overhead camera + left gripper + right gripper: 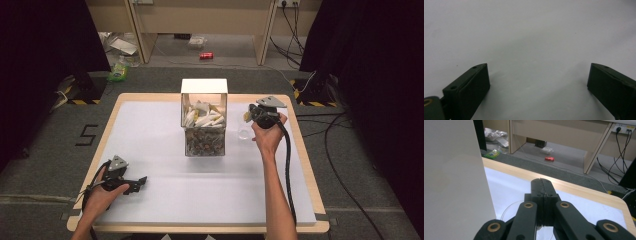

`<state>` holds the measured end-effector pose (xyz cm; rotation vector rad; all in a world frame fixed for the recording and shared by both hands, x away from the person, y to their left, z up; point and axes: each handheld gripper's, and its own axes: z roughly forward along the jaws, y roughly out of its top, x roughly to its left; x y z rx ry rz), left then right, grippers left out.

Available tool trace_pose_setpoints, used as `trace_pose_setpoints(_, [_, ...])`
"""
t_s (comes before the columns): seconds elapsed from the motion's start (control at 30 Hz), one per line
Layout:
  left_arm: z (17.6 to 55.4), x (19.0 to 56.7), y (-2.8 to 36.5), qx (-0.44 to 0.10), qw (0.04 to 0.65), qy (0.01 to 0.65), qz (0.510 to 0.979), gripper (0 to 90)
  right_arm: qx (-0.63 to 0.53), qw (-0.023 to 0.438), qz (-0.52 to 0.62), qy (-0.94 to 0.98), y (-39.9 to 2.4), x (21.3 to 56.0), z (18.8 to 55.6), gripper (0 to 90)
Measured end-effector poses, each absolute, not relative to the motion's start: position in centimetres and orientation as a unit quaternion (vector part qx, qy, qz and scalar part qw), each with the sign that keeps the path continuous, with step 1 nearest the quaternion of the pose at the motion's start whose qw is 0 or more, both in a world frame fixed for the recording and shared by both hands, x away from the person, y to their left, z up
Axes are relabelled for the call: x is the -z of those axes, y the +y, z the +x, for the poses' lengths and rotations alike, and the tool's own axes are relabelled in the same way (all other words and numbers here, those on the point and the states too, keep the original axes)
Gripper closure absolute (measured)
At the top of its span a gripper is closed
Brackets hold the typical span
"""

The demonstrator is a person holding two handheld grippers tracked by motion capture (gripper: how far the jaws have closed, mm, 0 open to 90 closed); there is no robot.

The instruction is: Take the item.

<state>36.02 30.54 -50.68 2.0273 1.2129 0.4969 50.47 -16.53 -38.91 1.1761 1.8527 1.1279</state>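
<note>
The right gripper (pixel 543 185), jaws pressed together, is held above a clear round lid (pixel 244 133), seemingly lying flat beside the box (pixel 204 117); the left gripper (pixel 537 82) is held open.

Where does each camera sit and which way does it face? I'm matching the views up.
High view: above the table, looking forward and down at the box; both forearms show.
Left gripper view: on the left gripper, facing the white mat; open jaws.
Right gripper view: on the right gripper, beside the box, facing the floor; shut jaws.
Shared: red can.
</note>
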Motion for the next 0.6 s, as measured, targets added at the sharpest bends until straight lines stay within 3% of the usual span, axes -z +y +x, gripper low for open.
trace_pose_setpoints(0.6, [36.03, 50.68, 30.56, -0.192, 0.356, 0.469, 0.785, 3.4, -0.422, 0.321, 0.450, 0.719, -16.14, 39.73, 50.69, 89.8])
